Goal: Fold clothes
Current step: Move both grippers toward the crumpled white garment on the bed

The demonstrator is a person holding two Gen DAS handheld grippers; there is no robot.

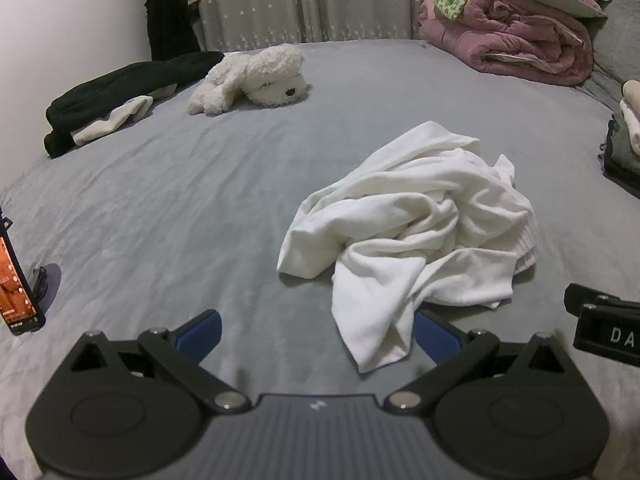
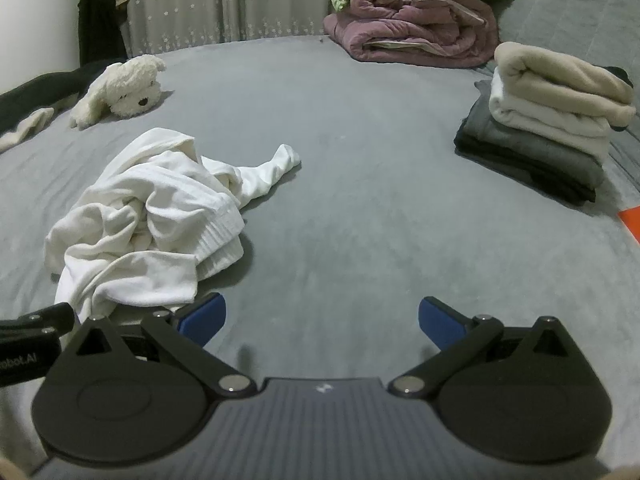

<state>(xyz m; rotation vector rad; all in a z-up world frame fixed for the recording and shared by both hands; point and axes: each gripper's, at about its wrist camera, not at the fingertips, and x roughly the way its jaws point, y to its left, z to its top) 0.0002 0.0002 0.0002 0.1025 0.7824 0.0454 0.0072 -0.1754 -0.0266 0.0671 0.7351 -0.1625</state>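
Observation:
A crumpled white garment (image 1: 412, 232) lies in a heap on the grey bed (image 1: 180, 200); in the right wrist view the white garment (image 2: 148, 220) sits at the left. My left gripper (image 1: 318, 334) hangs above the bed just in front of the heap, open, with a hanging corner of the cloth near its right pad but nothing pinched. My right gripper (image 2: 322, 322) stands open over bare bed, to the right of the heap. A stack of folded clothes (image 2: 548, 120) rests at the right.
A white plush dog (image 1: 248, 80) and a dark garment (image 1: 120, 96) lie at the far left. Rolled pink quilts (image 1: 516, 40) sit at the back by the curtain. A phone (image 1: 18, 276) stands at the left edge. An orange item (image 2: 630, 220) lies at the right.

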